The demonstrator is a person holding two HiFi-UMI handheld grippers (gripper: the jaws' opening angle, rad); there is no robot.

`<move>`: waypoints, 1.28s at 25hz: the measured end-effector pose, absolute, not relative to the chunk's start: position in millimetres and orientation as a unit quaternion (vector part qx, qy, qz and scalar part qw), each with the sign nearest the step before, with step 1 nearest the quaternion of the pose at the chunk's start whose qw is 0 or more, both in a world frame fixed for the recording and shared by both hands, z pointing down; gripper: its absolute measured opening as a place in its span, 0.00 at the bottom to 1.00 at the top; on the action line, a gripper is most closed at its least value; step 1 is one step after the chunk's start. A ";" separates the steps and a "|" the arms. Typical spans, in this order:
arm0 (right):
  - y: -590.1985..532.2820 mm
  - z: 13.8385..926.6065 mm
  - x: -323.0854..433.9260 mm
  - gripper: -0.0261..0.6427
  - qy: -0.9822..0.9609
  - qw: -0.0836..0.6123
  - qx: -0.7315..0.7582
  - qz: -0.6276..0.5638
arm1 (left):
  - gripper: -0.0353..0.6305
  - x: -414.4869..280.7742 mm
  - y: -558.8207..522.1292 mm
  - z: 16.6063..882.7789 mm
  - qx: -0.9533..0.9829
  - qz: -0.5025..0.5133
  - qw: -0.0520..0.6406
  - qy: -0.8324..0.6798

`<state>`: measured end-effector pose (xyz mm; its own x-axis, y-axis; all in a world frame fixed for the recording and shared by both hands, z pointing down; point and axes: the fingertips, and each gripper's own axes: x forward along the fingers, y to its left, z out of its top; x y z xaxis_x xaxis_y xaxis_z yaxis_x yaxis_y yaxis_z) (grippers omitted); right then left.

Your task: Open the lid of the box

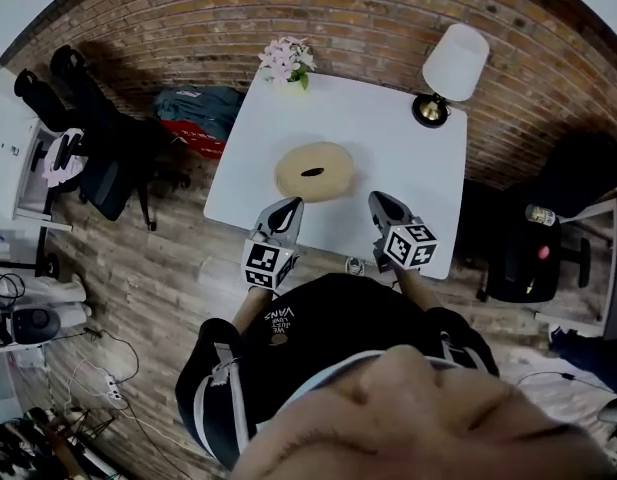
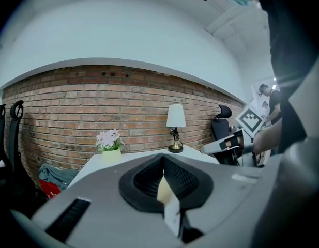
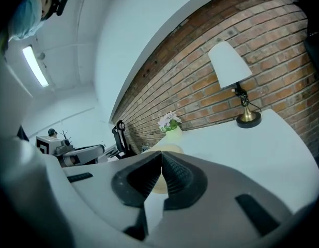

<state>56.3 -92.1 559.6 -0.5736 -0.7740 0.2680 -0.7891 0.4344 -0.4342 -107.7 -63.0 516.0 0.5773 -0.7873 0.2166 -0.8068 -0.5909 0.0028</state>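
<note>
Brick wall (image 1: 288,8) backs a white rectangular worktop (image 1: 408,158), where the round tan lidded box (image 1: 314,171) sits near the middle, with a pot of pink flowers (image 1: 286,60) and a white-shaded brass lamp (image 1: 450,68) at the far corners. The left gripper (image 1: 285,211) and right gripper (image 1: 379,204) hover at the near edge just short of the box, each with its black ribbed fingers (image 2: 181,179) pressed together on nothing. Arriving shut like this, they could only shove the lid (and the box would likely skid) rather than take it.

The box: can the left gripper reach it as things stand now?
Probably yes: only bare table lies between the left gripper and the box, but its jaws are shut and must open first.
</note>
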 end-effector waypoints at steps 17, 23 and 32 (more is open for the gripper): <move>-150.7 578.2 68.2 0.04 -0.873 0.047 0.396 0.280 | 0.07 -86.7 -111.6 527.1 0.859 0.117 0.053 -0.496; -154.7 584.0 61.9 0.04 -0.862 0.043 0.417 0.285 | 0.07 -89.6 -126.0 533.4 0.874 0.120 0.054 -0.467; -157.8 587.4 52.8 0.04 -0.828 0.015 0.475 0.298 | 0.07 -95.6 -143.8 533.7 0.909 0.146 0.037 -0.390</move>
